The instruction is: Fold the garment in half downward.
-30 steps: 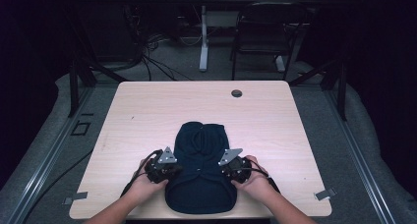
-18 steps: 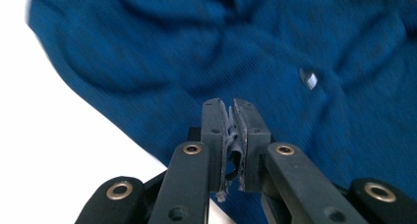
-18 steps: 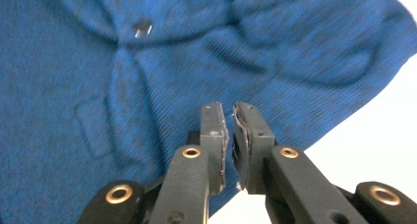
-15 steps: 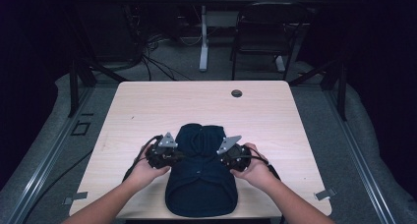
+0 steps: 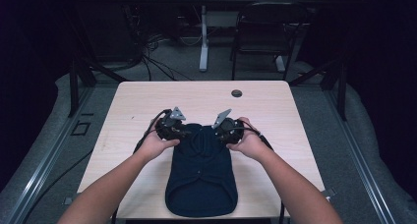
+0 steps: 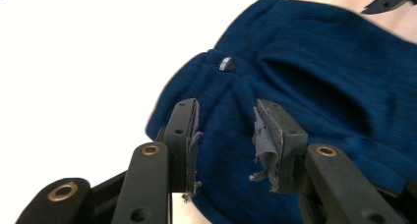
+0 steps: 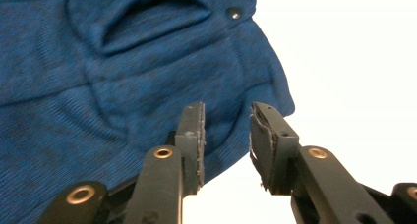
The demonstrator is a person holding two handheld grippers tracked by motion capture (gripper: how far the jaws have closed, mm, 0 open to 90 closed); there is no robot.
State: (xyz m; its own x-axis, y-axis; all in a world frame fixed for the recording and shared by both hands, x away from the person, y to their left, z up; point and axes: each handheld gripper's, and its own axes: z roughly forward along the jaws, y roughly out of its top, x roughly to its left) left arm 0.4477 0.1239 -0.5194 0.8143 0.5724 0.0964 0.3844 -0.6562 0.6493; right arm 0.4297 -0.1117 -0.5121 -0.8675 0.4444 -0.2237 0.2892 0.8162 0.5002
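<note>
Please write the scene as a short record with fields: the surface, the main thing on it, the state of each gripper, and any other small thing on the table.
surface: light wooden table
main thing: dark blue knitted garment, lying flat, near edge of the table, with small snap buttons
left gripper: open, jaws apart over the garment's far left corner
right gripper: open, jaws apart over the garment's far right edge
held: nothing between either pair of jaws
other thing: small dark round object near the table's far edge
</note>
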